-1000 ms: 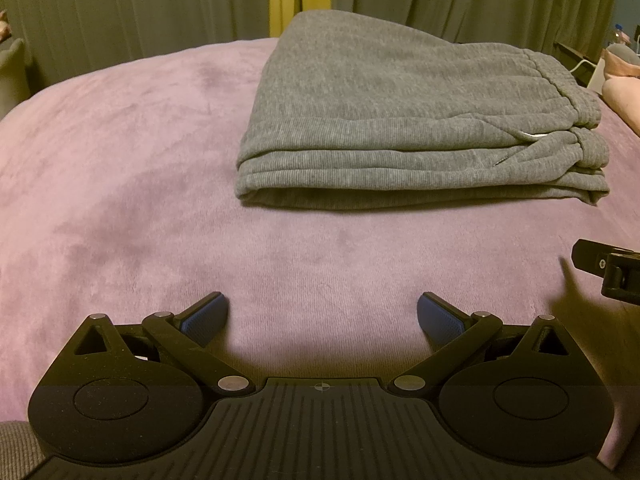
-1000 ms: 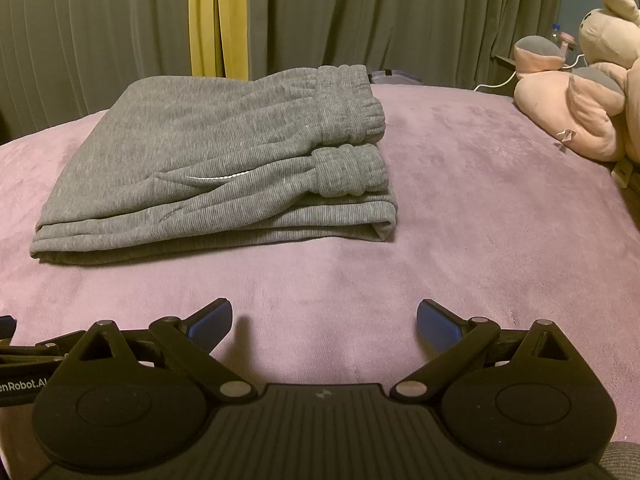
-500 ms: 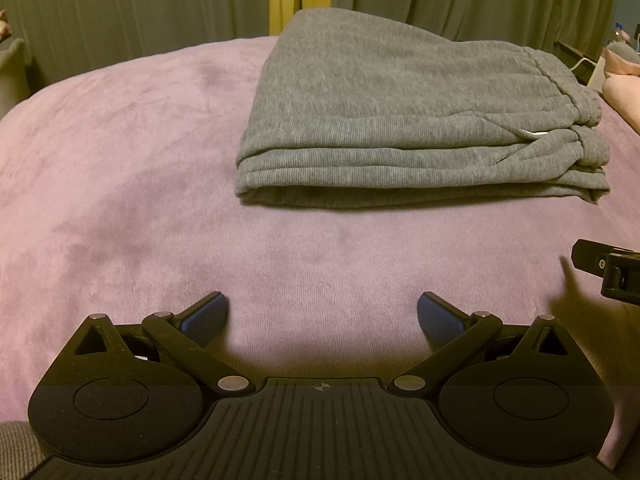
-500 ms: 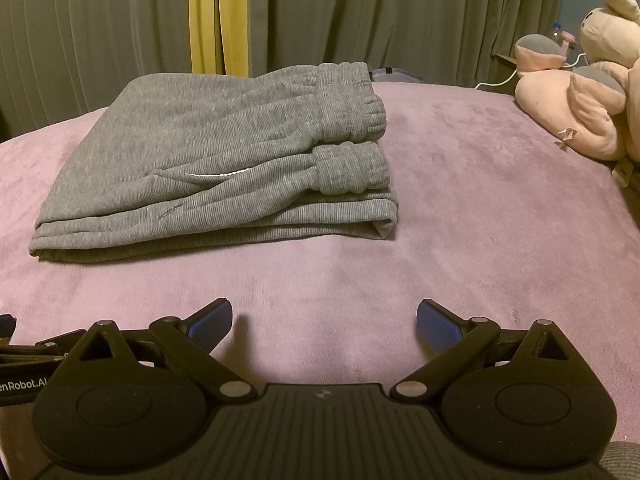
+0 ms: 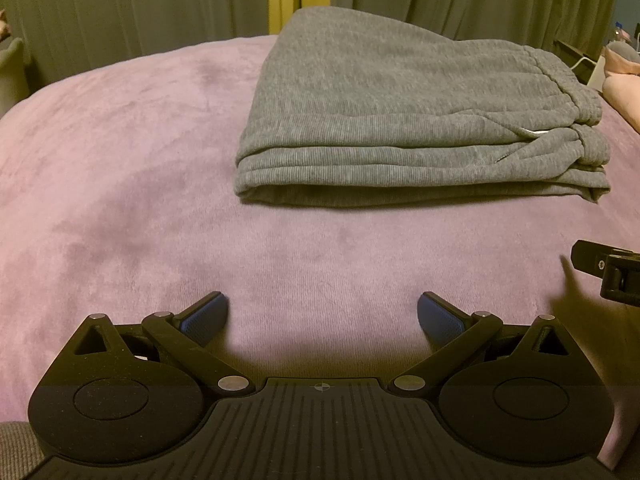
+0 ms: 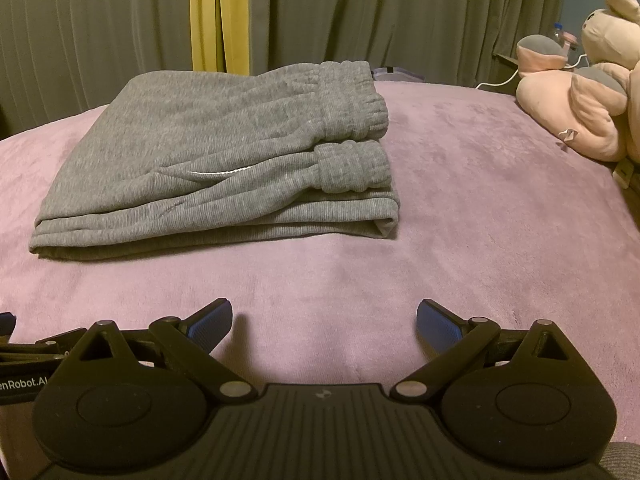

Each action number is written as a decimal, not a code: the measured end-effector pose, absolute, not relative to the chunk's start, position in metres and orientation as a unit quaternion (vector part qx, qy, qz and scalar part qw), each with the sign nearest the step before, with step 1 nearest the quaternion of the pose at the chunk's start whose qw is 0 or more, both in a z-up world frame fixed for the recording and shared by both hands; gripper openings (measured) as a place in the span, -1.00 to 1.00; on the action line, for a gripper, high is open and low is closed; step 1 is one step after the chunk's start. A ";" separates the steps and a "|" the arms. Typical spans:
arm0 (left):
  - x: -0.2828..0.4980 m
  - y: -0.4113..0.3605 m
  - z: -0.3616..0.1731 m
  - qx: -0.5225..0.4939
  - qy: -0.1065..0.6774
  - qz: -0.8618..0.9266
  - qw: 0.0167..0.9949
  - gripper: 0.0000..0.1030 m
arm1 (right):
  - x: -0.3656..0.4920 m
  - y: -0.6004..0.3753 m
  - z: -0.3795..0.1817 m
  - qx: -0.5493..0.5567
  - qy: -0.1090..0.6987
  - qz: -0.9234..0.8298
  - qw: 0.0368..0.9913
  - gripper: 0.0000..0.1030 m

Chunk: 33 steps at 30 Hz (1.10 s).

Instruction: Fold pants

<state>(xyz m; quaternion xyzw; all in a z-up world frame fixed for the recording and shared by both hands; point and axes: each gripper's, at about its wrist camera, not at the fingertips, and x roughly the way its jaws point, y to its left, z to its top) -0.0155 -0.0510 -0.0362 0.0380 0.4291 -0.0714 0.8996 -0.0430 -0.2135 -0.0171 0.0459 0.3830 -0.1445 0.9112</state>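
Change: almost nothing differs from one second ago; the pants (image 5: 420, 120) lie in the same place, and both grippers hold the same pose.
Meaning: I judge the folding is finished, only withdrawal remains.
Pants place: on the purple bed (image 5: 120, 200), toward 12 o'clock from the left gripper (image 5: 322, 312) and toward 11 o'clock from the right gripper (image 6: 324, 320), well apart from both.
Long axis: it runs from 9 to 3 o'clock across both views.
Pointing: waistband and cuffs (image 6: 352, 160) face 3 o'clock, the folded edge faces 9 o'clock.
Jaws: both pairs stand wide apart, holding nothing.
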 end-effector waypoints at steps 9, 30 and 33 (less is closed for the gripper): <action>-0.016 -0.051 -0.037 0.037 0.429 -0.072 0.899 1.00 | -0.043 -0.214 -0.018 0.045 0.384 -0.143 0.911 0.92; -0.015 -0.050 -0.037 0.035 0.431 -0.074 0.899 1.00 | -0.040 -0.212 -0.021 0.033 0.393 -0.140 0.908 0.92; -0.015 -0.050 -0.037 0.035 0.431 -0.074 0.899 1.00 | -0.039 -0.212 -0.021 0.031 0.394 -0.139 0.908 0.92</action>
